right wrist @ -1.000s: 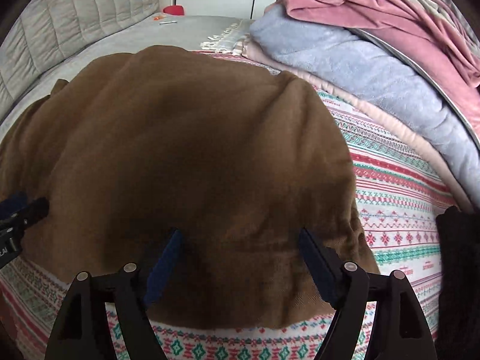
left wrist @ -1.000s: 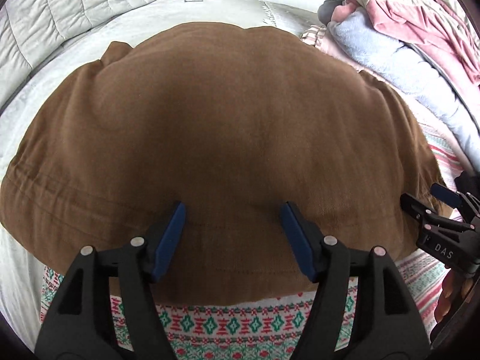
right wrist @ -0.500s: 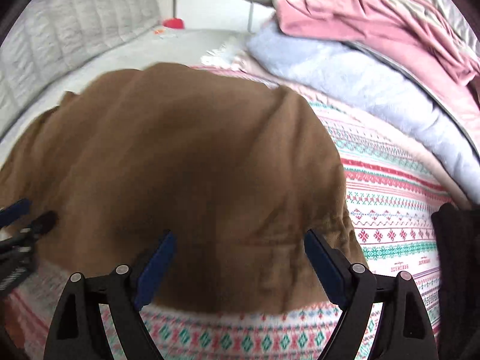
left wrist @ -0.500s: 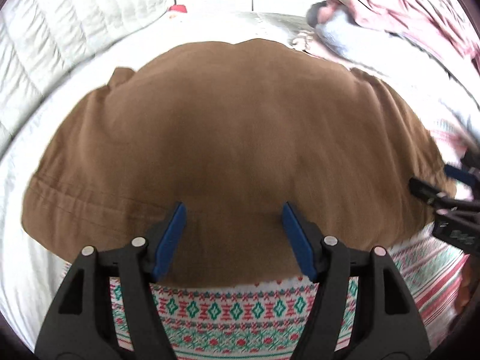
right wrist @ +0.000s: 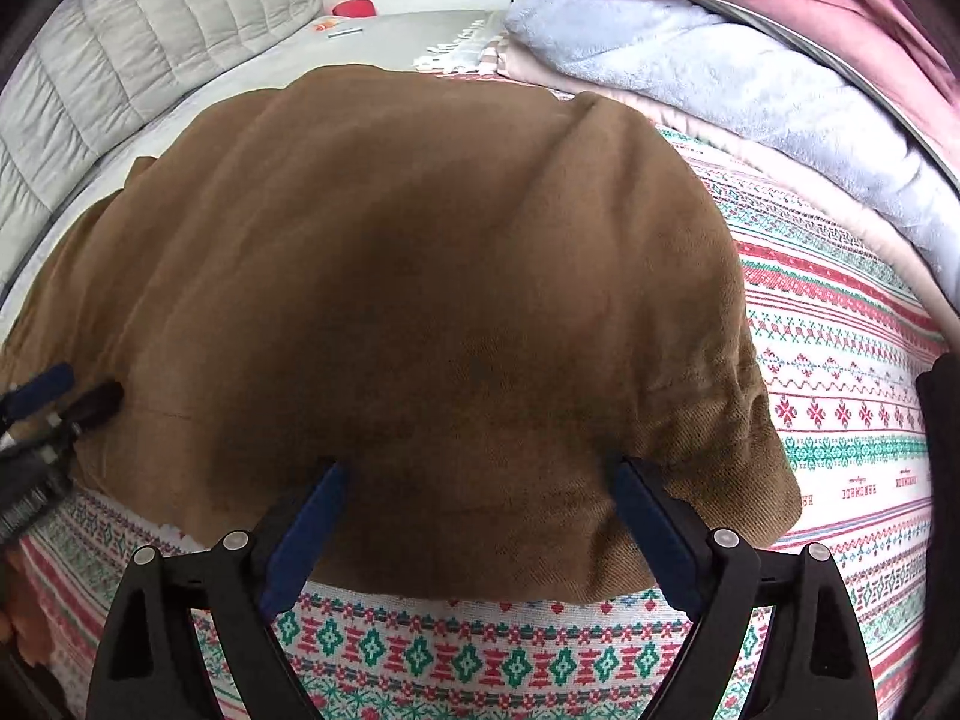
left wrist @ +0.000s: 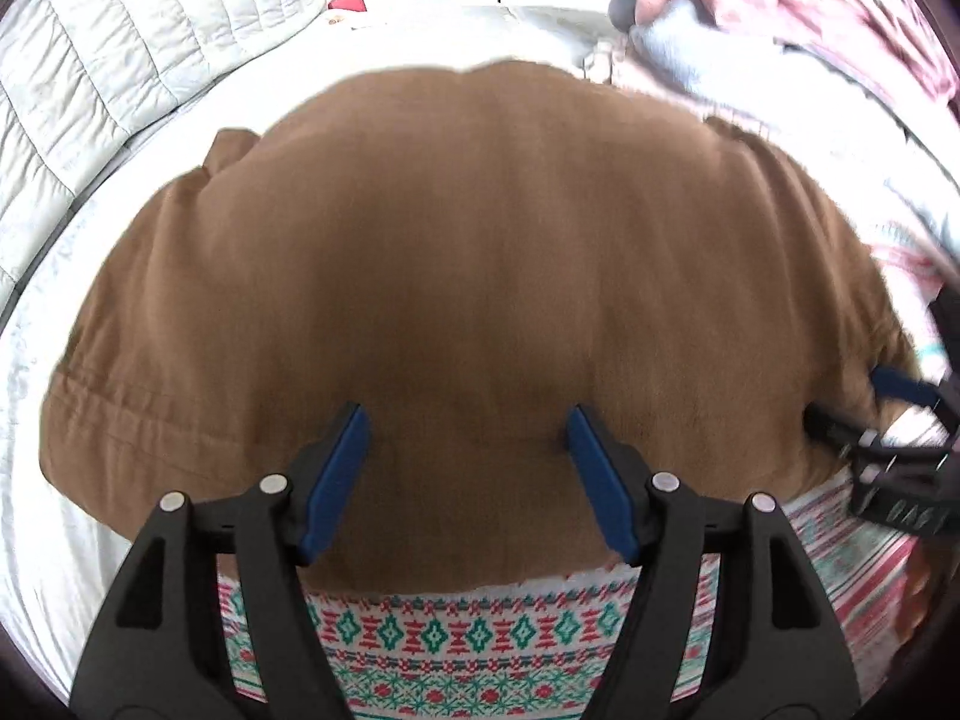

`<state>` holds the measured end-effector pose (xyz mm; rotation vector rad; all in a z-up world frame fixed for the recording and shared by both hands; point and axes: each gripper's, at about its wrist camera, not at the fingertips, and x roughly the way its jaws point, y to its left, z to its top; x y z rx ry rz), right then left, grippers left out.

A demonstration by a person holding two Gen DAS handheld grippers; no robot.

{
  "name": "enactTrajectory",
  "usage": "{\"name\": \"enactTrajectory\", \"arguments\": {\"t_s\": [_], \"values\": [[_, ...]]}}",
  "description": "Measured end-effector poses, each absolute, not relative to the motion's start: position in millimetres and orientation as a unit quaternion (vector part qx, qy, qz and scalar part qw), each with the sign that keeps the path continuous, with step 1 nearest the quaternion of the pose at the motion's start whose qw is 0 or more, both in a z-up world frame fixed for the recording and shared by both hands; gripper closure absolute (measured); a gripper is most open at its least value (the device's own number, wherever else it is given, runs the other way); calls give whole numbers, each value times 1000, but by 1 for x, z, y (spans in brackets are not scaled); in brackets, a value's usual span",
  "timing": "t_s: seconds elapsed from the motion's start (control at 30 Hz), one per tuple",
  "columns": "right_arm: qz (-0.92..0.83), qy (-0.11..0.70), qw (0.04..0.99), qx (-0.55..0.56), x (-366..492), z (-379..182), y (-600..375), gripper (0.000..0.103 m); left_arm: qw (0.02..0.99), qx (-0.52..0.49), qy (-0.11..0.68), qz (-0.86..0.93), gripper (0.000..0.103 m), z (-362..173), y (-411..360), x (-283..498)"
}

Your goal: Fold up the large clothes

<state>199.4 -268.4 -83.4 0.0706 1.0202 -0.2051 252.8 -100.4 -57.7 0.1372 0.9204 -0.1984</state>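
Note:
A large brown garment (left wrist: 468, 276) lies folded flat on a patterned blanket (left wrist: 456, 636) on the bed; it also fills the right wrist view (right wrist: 408, 276). My left gripper (left wrist: 468, 426) is open and empty, its blue pads above the garment's near hem. My right gripper (right wrist: 474, 474) is open and empty over the near right part of the garment. Each gripper shows at the edge of the other's view: the right one (left wrist: 882, 420), the left one (right wrist: 54, 402).
The red, green and white patterned blanket (right wrist: 840, 396) covers the bed's near and right side. A pile of pink and pale blue bedding (right wrist: 750, 48) rises at the right. A grey quilted headboard (right wrist: 150, 42) runs along the left. A small red object (right wrist: 354, 7) lies far back.
Both grippers have drawn back and up from the garment, so it looks smaller and more blanket shows in front. The right gripper's jaws stand wider than a second ago.

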Motion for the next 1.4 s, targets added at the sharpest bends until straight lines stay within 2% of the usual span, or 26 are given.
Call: {"name": "enactTrajectory", "arguments": {"t_s": [0.2, 0.37, 0.47, 0.77, 1.0, 1.2, 1.4], "values": [[-87, 477, 871, 75, 200, -63, -273, 11, 883, 107, 443, -110, 33, -38, -127, 304], [-94, 494, 860, 86, 205, -71, -286, 11, 866, 107, 481, -81, 33, -65, -139, 366], [-96, 507, 854, 68, 214, -78, -283, 10, 862, 101, 491, -76, 29, -82, -140, 378], [-111, 506, 853, 59, 213, -72, -277, 8, 877, 72, 469, -71, 29, -41, -148, 432], [-121, 504, 853, 63, 205, -71, -277, 8, 877, 86, 472, -40, 29, -54, -164, 490], [-125, 508, 851, 45, 211, -74, -274, 8, 880, 86, 466, -35, 27, -73, -162, 508], [-125, 510, 850, 43, 218, -76, -272, 8, 873, 59, 482, -52, 27, -54, -149, 505]]}}
